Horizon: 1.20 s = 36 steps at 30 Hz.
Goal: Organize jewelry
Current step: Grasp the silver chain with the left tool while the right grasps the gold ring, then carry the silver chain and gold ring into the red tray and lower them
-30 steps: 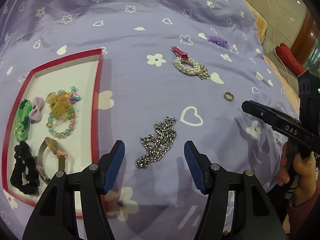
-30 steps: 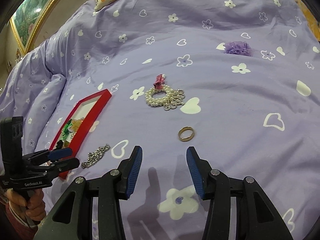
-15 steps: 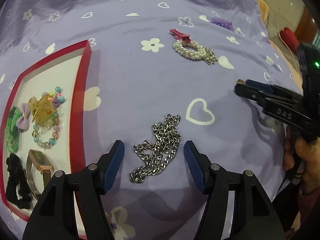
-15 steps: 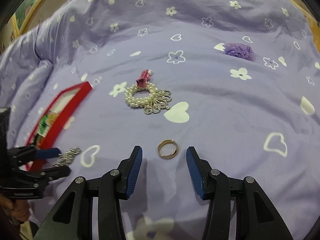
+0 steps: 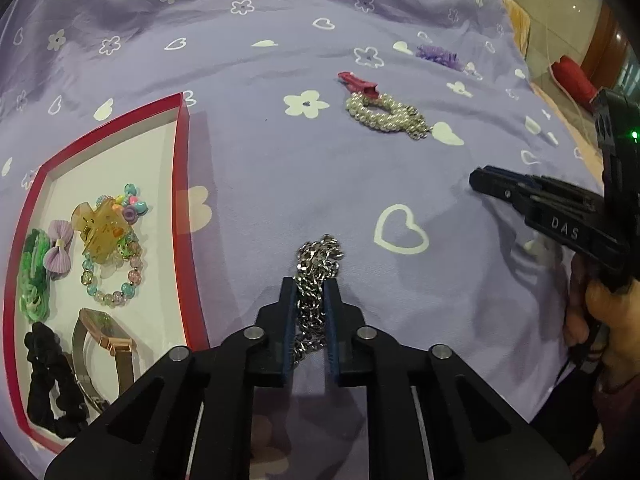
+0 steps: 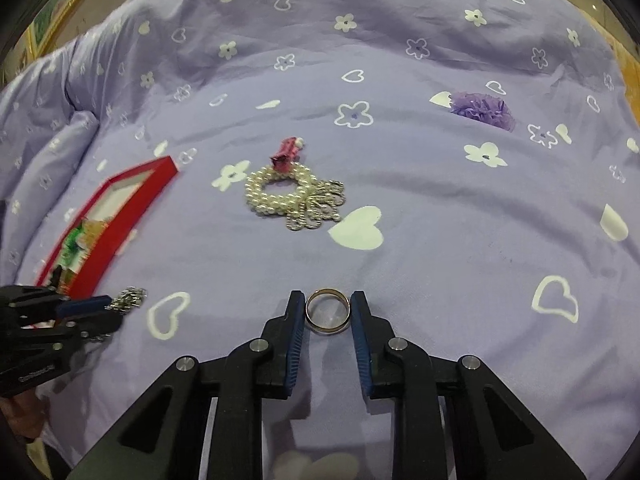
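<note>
1. The bed is covered with a soft lilac quilt printed with white flowers and hearts; every piece of jewelry lies on it.
2. A shallow rectangular tray, red-rimmed with a white floor, sits at the left. It holds a green braided band, a lilac bow, an amber claw clip on a pastel bead bracelet, a black scrunchie and a rose-gold square watch.
3. The left hand-held gripper, black with ribbed blue pads, is closing and already pinches the silver chain; its bunched curb links stick out past the fingertips, just right of the tray.
4. The right hand-held gripper is closing around the gold ring, a plain polished band lying flat on the quilt; the pads sit at its sides, and whether they press it I cannot tell. White letters "DAS" mark this gripper's side.
5. A pearl bracelet with a silver filigree charm lies mid-bed, touching a pink clip.
6. A frilly purple hair tie lies well apart, further back.
</note>
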Motion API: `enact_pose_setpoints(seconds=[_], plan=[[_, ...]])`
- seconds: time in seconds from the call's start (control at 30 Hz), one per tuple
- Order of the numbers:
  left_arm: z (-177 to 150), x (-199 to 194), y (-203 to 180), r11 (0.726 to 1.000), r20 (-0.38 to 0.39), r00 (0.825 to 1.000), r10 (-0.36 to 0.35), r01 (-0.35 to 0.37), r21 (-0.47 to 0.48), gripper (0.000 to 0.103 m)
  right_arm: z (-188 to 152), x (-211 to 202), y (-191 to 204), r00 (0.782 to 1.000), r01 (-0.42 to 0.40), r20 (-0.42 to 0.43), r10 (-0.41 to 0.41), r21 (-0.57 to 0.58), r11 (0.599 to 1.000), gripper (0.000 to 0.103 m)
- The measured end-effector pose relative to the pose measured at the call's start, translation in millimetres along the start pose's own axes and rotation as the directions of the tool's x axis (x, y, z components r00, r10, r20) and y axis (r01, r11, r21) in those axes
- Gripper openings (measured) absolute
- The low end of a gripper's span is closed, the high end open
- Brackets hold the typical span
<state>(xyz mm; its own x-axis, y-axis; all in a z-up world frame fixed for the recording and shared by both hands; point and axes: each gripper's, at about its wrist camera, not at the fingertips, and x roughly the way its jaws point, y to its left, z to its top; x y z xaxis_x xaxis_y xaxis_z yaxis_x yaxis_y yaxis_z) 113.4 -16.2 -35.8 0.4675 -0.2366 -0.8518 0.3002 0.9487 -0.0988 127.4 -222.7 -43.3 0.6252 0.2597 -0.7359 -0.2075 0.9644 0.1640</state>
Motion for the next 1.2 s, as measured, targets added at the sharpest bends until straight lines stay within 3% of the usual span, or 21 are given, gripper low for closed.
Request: enact_pose_setpoints(seconds=[0.6,1.2], plan=[[-9.6,-69.0,14.6,0.994,0.143,0.988,-0.053,0.066,-0.087,0.01,-1.8,-48.5,54.0,0.981,-0.185,0.049,0.185,-0.015,0.983,0.023],[-15.7,-131.7,60.3,0.984,0.252,0.967,0.032,0.013,-0.177,0.01,11.4,-61.7,123.9,0.945,-0.317,0.043,0.323,-0.107,0.942,0.023]])
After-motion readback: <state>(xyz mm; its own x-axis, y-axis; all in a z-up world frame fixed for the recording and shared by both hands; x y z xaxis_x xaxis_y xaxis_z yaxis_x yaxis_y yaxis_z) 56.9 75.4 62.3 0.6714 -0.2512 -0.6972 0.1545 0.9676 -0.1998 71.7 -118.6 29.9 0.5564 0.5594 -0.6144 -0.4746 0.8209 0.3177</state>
